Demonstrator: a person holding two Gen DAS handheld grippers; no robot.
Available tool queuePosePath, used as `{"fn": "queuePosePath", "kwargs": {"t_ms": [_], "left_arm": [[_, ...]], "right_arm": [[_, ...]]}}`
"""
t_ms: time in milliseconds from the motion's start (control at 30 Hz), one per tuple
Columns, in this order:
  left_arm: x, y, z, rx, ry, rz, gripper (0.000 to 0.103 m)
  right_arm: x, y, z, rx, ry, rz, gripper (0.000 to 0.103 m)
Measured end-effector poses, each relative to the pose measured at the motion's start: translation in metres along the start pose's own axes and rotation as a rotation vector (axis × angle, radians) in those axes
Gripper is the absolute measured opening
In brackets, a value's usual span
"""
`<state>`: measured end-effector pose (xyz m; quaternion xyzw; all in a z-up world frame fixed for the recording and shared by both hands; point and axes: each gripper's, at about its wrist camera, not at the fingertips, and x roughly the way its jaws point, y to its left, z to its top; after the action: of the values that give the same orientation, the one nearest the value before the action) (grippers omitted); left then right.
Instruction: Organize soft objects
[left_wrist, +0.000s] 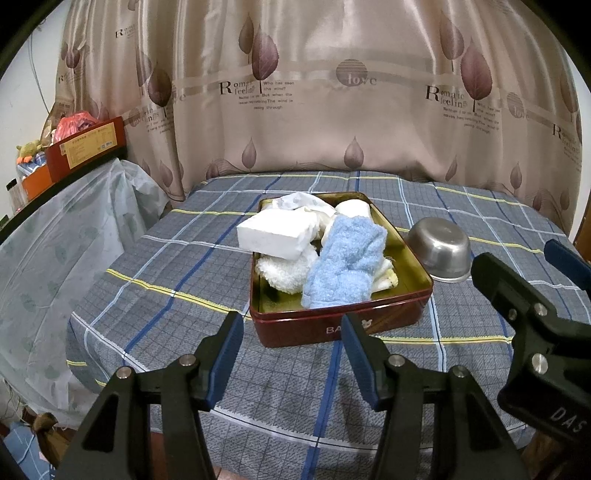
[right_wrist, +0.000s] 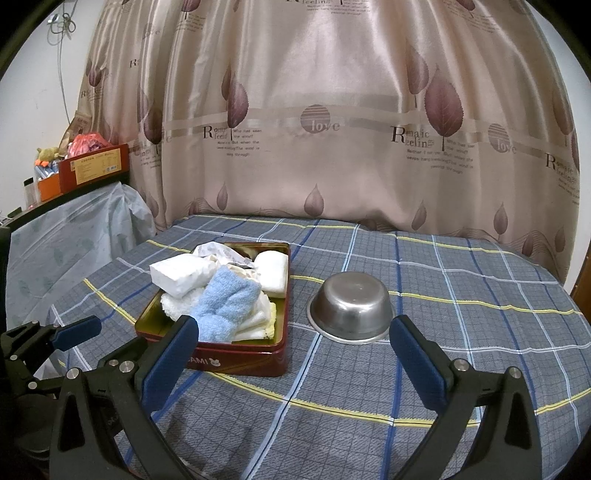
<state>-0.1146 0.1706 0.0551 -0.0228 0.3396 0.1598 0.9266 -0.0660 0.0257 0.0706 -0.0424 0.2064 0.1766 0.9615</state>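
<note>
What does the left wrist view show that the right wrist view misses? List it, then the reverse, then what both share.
Only the left wrist view shows the left gripper head-on, open and empty, in front of the red tin.

Only the right wrist view shows the right gripper head-on, open and empty, and the bare cloth right of the steel bowl.

Both show the tin with its blue towel, white block, the upside-down bowl beside it, the plaid cloth, the curtain, and part of the other gripper.

Both wrist views face the curtain (left_wrist: 295, 92) across the bed (left nearer), sharing the tin (right_wrist: 258, 363)
</note>
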Motion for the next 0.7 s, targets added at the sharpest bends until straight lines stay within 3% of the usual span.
{"fn": "queuePosePath", "kwargs": {"t_ms": [567, 700], "left_arm": [[0.0043, 0.0000, -0.0014, 0.014, 0.019, -0.012, 0.056], [0.0027, 0.0025, -0.0023, -0.002, 0.003, -0.067, 0.056]], "right_arm": [[-0.0015, -0.0002, -0.0031, 0.004, 0.005, 0.002, 0.102], [-0.0038, -0.0015, -0.0061, 0.002, 0.009, 0.001, 0.102]]}}
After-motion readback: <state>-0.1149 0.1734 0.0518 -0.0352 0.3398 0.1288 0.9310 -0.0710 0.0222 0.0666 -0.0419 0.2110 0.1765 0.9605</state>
